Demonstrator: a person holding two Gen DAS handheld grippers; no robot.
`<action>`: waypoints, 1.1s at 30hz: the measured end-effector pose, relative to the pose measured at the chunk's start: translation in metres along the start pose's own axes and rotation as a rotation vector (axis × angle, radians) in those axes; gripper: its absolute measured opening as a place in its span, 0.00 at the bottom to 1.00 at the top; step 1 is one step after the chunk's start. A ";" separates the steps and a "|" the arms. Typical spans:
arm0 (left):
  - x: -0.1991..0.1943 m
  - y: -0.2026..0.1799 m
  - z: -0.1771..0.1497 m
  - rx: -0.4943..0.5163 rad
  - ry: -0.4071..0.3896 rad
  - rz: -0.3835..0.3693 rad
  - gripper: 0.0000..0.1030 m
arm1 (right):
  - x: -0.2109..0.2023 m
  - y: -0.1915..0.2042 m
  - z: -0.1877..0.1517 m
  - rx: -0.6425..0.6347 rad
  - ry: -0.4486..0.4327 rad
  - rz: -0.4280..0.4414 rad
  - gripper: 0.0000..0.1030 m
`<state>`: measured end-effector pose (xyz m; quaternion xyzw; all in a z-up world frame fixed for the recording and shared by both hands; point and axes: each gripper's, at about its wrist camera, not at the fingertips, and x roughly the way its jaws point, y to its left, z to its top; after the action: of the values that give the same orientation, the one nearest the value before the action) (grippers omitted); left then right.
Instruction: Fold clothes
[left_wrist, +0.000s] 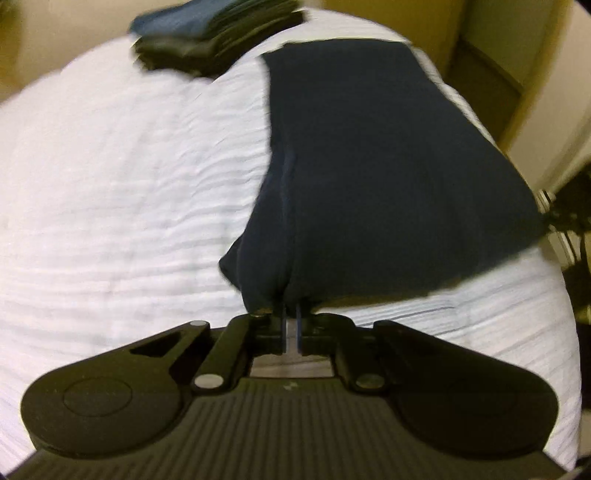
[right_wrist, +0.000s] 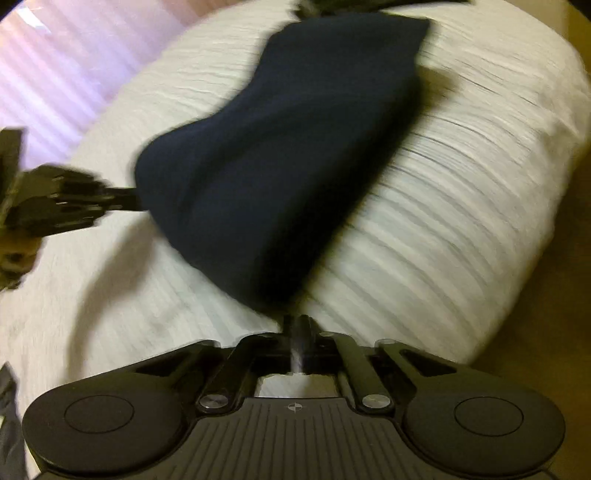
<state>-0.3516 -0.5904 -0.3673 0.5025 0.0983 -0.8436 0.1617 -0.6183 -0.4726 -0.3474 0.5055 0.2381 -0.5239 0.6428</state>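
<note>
Between both tongs, navy garment (left_wrist: 369, 166), corners pinched

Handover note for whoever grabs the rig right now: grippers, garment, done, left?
Left gripper: shut on the near left corner of the navy garment.
Right gripper: shut on the garment's near right corner; that view is blurred.
Garment: spread lengthwise on the white bedspread, near edge lifted between the two grippers.
Done: a stack of folded dark clothes sits at the far left of the bed.
Left: probably carry the near edge to the far edge, release, then stack.
</note>
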 end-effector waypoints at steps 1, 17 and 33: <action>-0.002 -0.001 0.000 0.003 0.002 -0.002 0.06 | -0.001 -0.008 0.000 0.033 0.007 -0.005 0.00; -0.007 -0.012 0.036 -0.061 -0.047 -0.049 0.07 | 0.010 0.080 0.036 -0.368 -0.080 0.070 0.00; -0.006 -0.011 0.057 -0.143 0.036 0.015 0.09 | 0.004 0.045 0.083 -0.348 -0.028 0.050 0.00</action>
<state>-0.3994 -0.5979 -0.3349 0.5053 0.1575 -0.8241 0.2017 -0.5940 -0.5512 -0.3012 0.3852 0.3034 -0.4657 0.7367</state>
